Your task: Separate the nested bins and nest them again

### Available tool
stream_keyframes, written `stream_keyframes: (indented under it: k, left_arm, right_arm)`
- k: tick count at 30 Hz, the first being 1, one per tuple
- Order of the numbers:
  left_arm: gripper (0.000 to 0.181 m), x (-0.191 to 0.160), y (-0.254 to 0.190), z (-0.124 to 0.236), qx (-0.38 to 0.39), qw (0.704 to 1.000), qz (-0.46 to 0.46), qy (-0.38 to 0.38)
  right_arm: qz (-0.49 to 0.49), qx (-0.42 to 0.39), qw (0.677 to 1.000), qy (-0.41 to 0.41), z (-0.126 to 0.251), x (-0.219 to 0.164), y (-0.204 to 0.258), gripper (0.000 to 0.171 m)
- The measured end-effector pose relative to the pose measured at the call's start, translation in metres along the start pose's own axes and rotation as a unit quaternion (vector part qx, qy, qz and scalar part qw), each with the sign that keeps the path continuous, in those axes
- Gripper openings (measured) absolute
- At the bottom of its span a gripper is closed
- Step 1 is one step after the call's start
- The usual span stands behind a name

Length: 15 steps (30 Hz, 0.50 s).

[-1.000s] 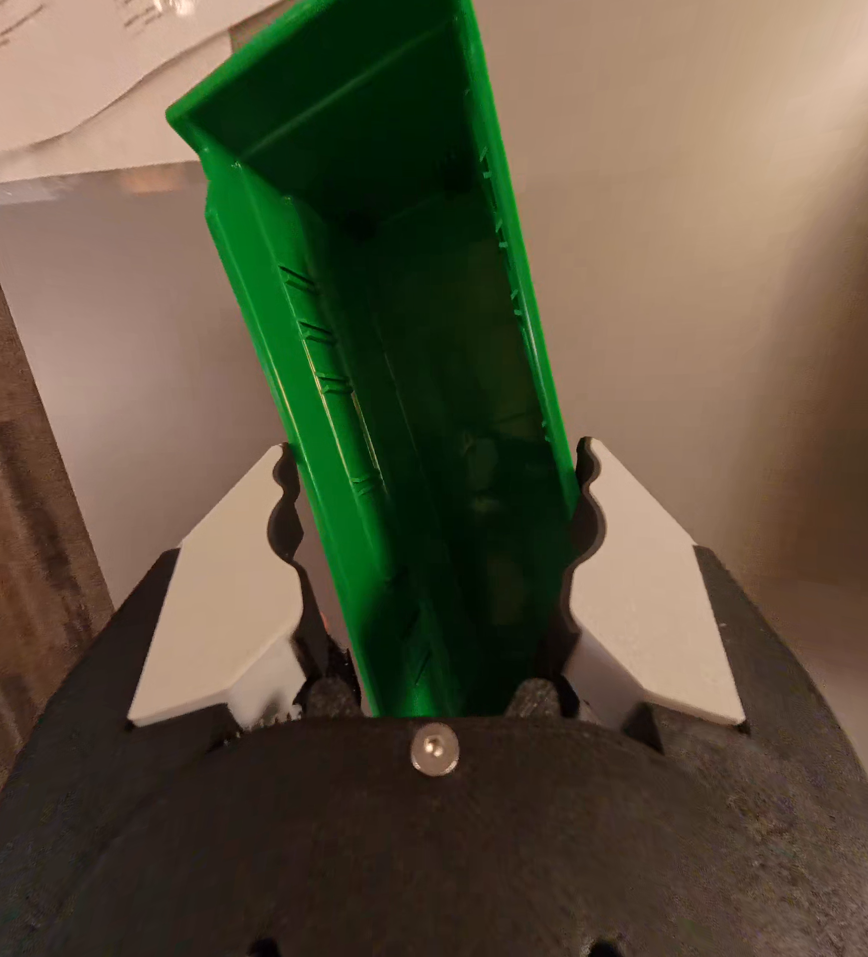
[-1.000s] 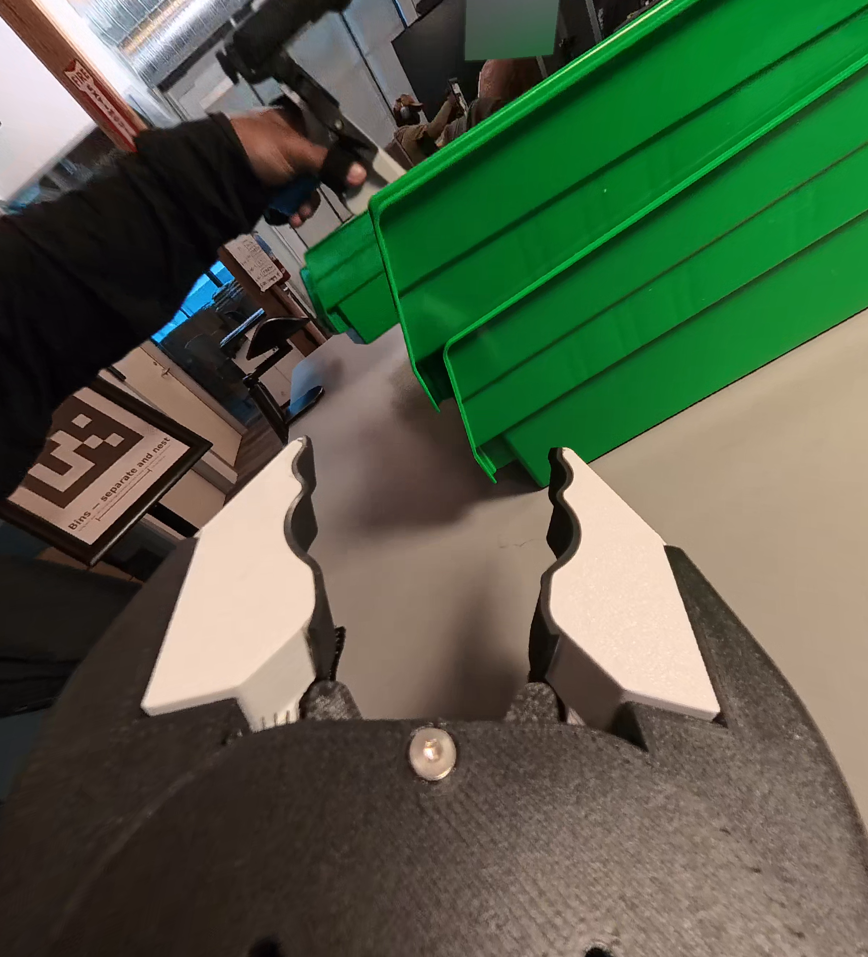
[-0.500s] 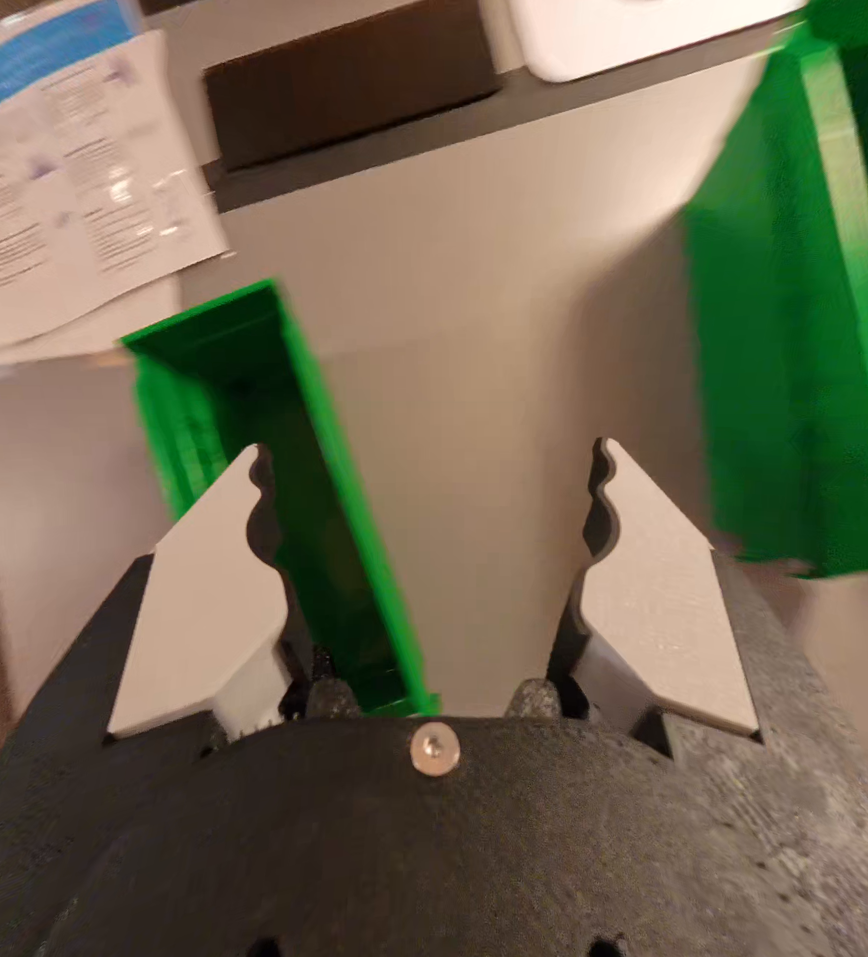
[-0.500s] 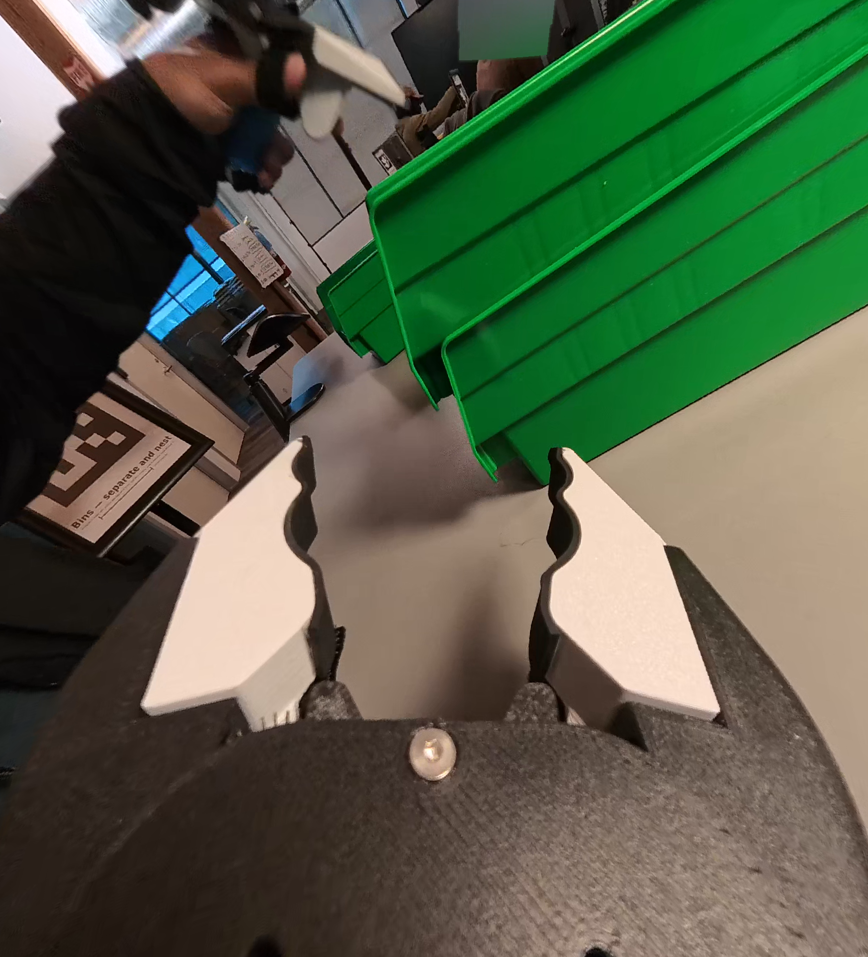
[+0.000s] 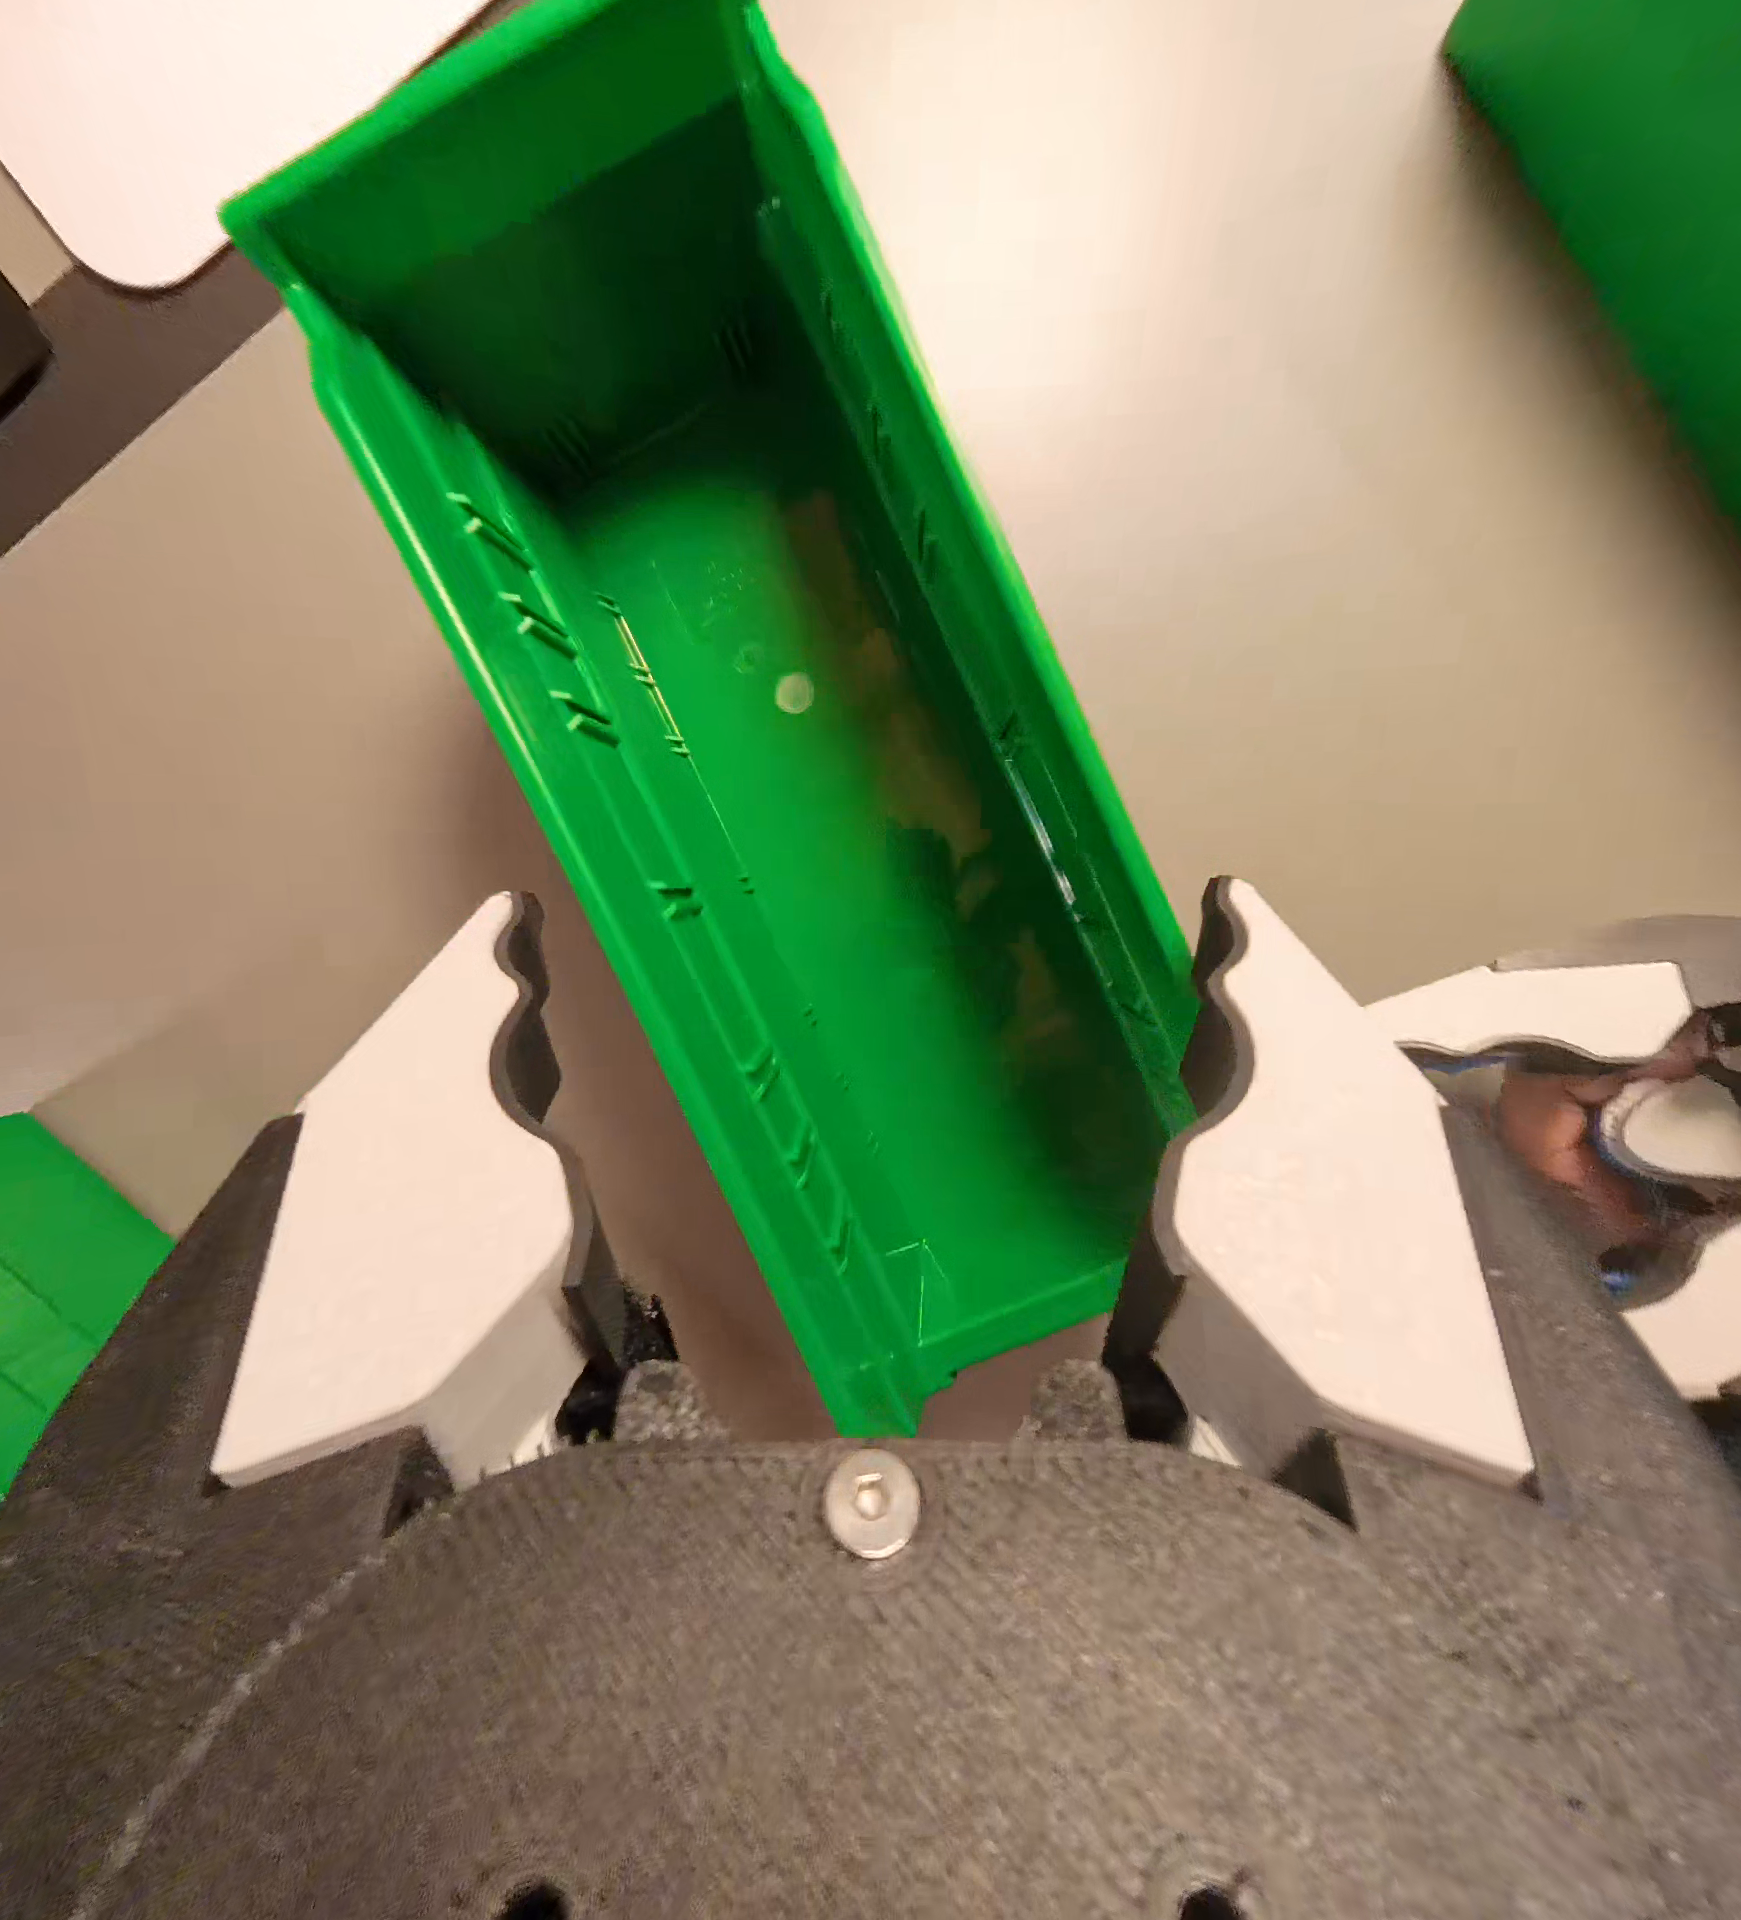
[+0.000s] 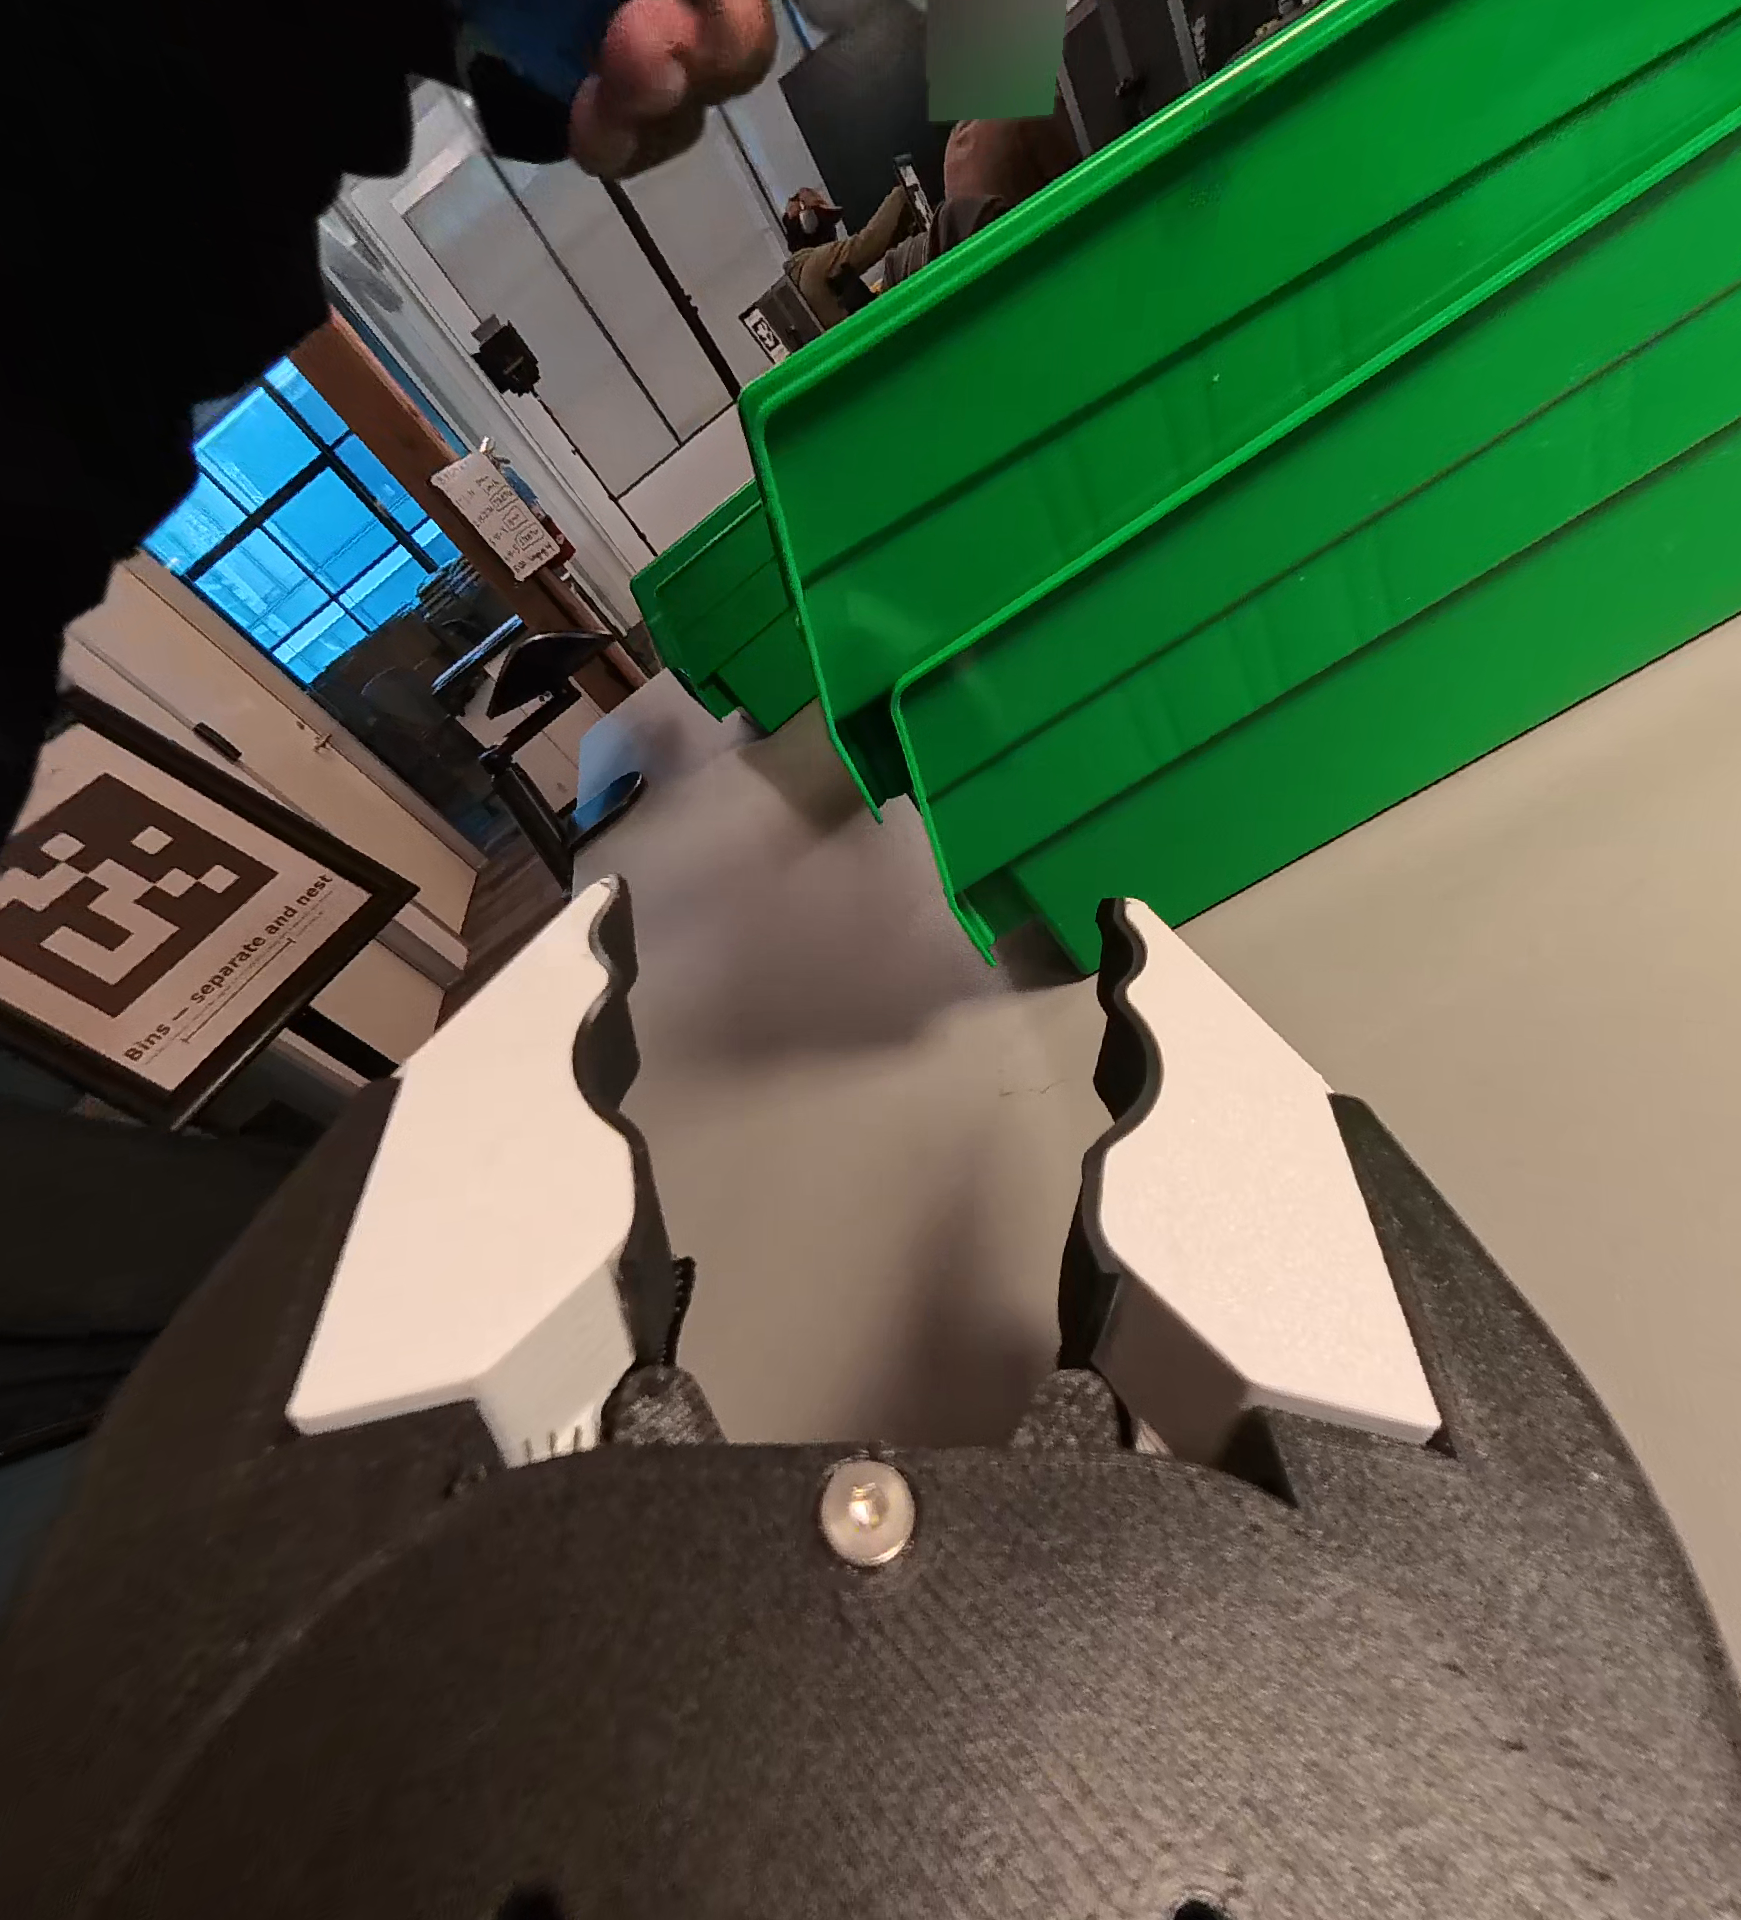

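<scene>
Your left gripper [image 5: 866,1039] hangs spread wide over a long green bin [image 5: 793,748] lying on the table [image 5: 170,727], its near end between the fingers, gripped by neither. Your right gripper [image 6: 861,997], also parted and empty, faces the nested green bins [image 6: 1313,623], cut off at the frame's edge.

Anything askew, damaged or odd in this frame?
Nothing looks damaged or spilled. The narrow green bin sits skewed between the open left gripper fingers. In the right wrist view, two nested green bins are tipped on their side on the table, plausibly mid-task.
</scene>
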<state>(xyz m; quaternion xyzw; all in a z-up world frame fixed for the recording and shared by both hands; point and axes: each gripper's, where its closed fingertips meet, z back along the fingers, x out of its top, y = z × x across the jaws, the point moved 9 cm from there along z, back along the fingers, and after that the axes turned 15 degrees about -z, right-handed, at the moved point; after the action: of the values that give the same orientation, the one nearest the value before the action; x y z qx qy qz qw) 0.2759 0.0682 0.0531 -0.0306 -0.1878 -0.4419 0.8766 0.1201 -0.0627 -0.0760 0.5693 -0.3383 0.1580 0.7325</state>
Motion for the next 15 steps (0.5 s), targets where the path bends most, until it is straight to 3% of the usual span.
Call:
stream_keyframes:
  k: [11,15]
  left_arm:
    - [0.131,0.009,-0.001,-0.034,0.025,0.998,0.006,0.061]
    - [0.119,0.010,0.000,-0.033,0.035,0.998,0.001,0.055]
  right_arm:
    - [0.005,-0.005,1.000,0.007,0.000,-0.003,0.002,0.088]
    - [0.006,-0.006,1.000,0.008,0.000,-0.003,0.003,0.088]
